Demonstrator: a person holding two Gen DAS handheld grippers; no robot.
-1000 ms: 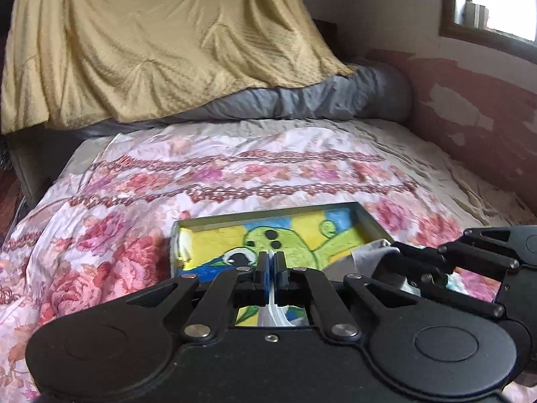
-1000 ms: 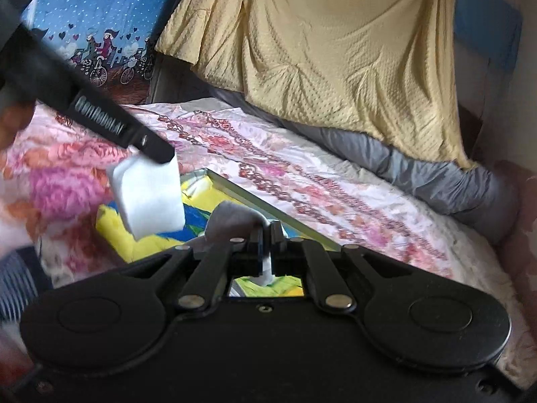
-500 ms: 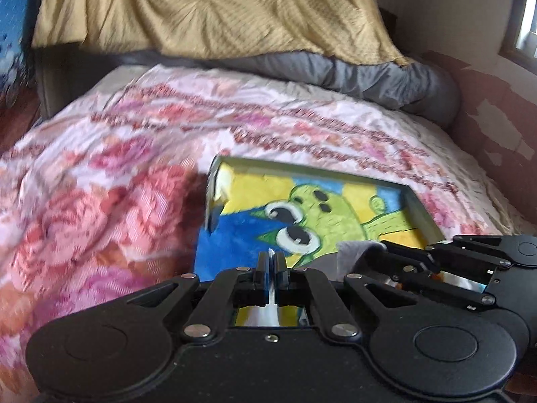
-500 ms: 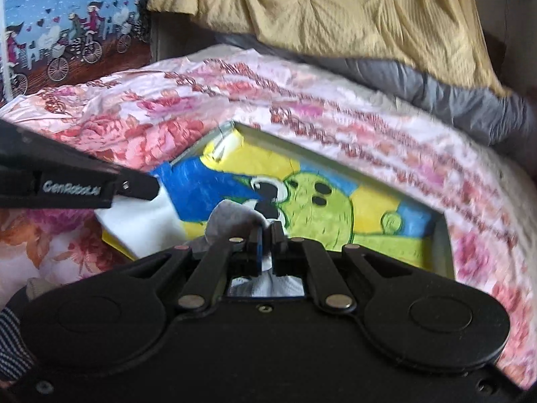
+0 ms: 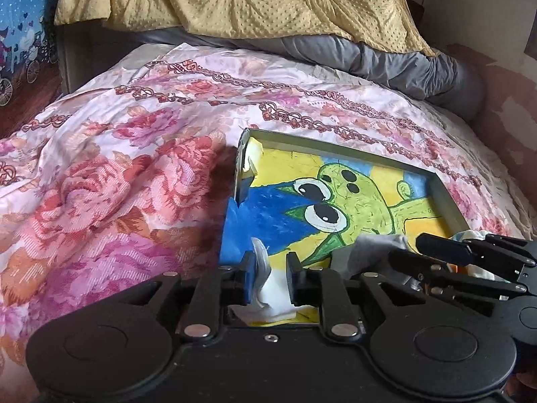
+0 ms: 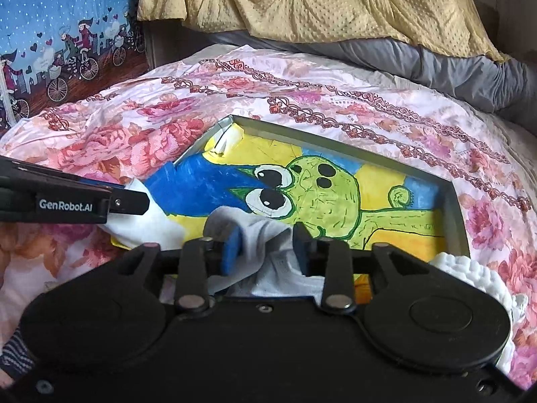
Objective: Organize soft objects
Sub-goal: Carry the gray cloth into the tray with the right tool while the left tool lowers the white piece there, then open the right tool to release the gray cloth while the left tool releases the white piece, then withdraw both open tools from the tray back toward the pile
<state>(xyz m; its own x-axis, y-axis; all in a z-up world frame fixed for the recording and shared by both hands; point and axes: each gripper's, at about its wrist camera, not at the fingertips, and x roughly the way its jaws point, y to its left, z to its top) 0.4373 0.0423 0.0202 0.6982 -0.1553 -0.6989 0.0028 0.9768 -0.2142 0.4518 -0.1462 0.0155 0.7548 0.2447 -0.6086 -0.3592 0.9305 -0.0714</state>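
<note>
A shallow box (image 5: pixel 449 198) with a green cartoon creature painted inside lies on the floral bedspread; it also shows in the right wrist view (image 6: pixel 456 201). My left gripper (image 5: pixel 268 277) is open, with a white cloth (image 5: pixel 268 299) lying loose between its fingers at the box's near edge. My right gripper (image 6: pixel 265 252) is open over a grey and white sock (image 6: pixel 255 231) that rests in the box. The right gripper shows at the right of the left wrist view (image 5: pixel 470 258), beside the grey sock (image 5: pixel 372 245). The left gripper's finger (image 6: pixel 74 201) shows over the white cloth (image 6: pixel 144 225).
A white knitted soft item (image 6: pixel 480 278) lies at the box's near right corner. A yellow blanket (image 5: pixel 251 0) and grey duvet (image 5: pixel 402 60) are piled at the bed's far end. A blue patterned panel (image 6: pixel 50 33) stands at the left.
Both grippers have opened and let go of their cloths, which now lie in the box's near end. Both have dropped lower and closer to the box.
</note>
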